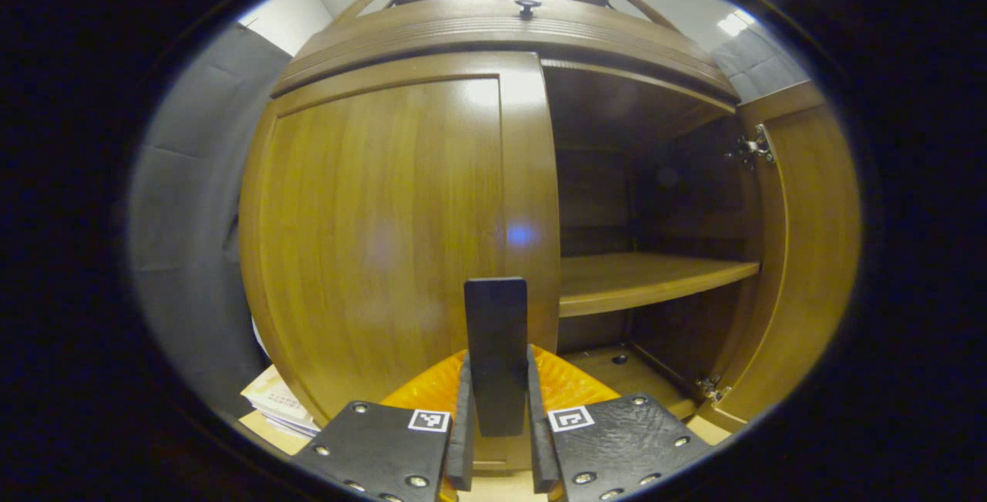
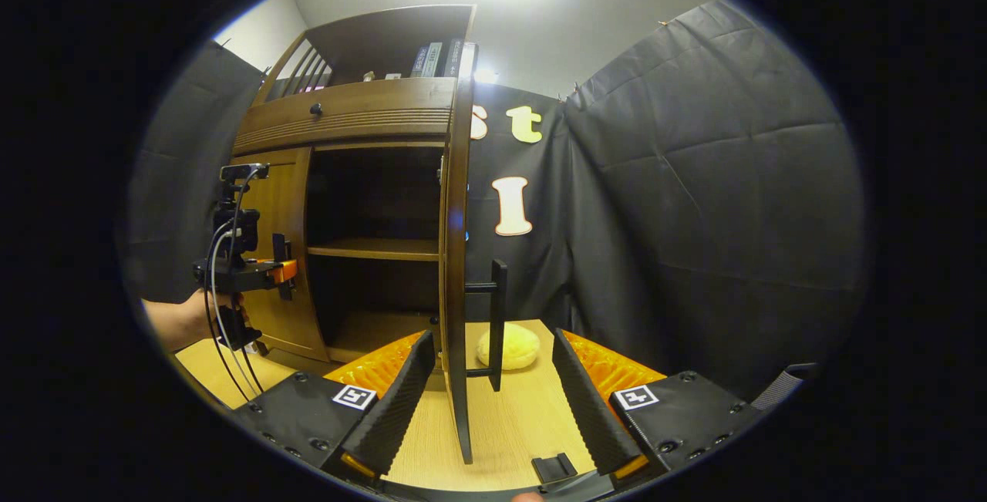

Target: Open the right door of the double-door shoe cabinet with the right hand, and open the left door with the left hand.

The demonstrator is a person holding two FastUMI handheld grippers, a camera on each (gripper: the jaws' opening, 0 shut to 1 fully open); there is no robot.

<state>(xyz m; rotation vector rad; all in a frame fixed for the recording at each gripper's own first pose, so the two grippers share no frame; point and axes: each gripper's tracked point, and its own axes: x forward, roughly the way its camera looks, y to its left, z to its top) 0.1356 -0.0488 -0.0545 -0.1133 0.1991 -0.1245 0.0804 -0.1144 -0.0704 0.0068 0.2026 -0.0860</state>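
well, the shoe cabinet [image 1: 493, 32] stands on the pale table [image 2: 509, 425] against the booth's dark cloth, and half the job reads as done: the right door [image 2: 456, 271] is swung fully out, edge-on to the right gripper view, while the left door [image 1: 385, 232] is closed flat against the frame. inside, a bare shelf [image 1: 648, 278] crosses the dark interior.

the left gripper [image 1: 497, 409] sits right at the inner edge of the left door, its fingers drawn in tight on either side of the dark upright handle [image 1: 496, 348], apparently pinching it; that grip makes sense, since the handle is what gives purchase to pull the door out on its hinges. the right gripper [image 2: 493, 402] has its fingers spread wide with the right door's edge and its bar handle [image 2: 497, 325] standing between them, touching neither as far as i can judge, holding nothing.

the right gripper view adds what the left gripper view lacks: the left gripper seen from afar with the hand [image 2: 181, 321] holding it, books on the cabinet's top shelf, and a yellow fluffy thing [image 2: 507, 346] on the table behind the open door. the left gripper view alone gives the hinges [image 1: 752, 149] on the open door and a stack of papers [image 1: 277, 405] beside the cabinet base.
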